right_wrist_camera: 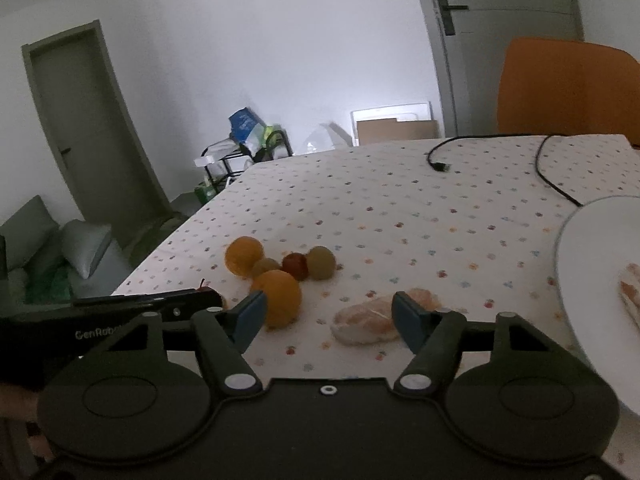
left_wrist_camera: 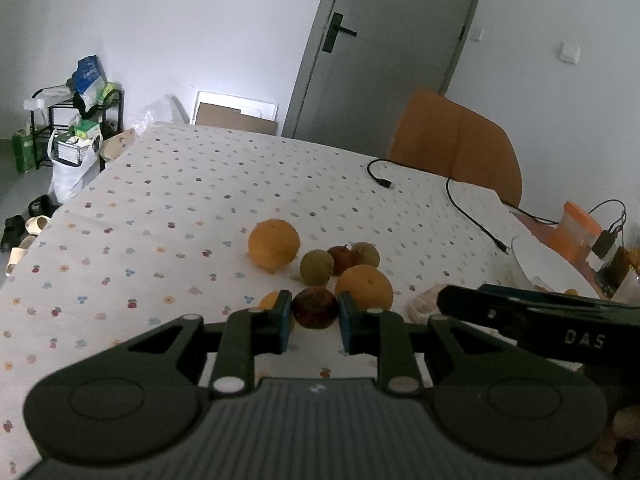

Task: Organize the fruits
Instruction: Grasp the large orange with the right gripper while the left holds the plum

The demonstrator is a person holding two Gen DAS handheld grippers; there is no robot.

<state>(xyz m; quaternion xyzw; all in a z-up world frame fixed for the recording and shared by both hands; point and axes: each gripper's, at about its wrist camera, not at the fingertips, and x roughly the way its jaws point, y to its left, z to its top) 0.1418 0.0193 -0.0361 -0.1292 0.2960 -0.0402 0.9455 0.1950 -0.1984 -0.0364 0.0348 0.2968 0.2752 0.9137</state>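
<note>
Left wrist view: my left gripper sits w/ its pads either side of a dark red fruit; whether it's gripped or just bracketed, I can't tell.
Ahead of L tongs: near orange just right-fwd, green fruit, far orange further out, all on the dotted tablecloth.
R tongs: right gripper spread wide, nothing held.
Between R pads: peeled citrus piece lying on cloth.
Right of R tongs: white plate.
</note>
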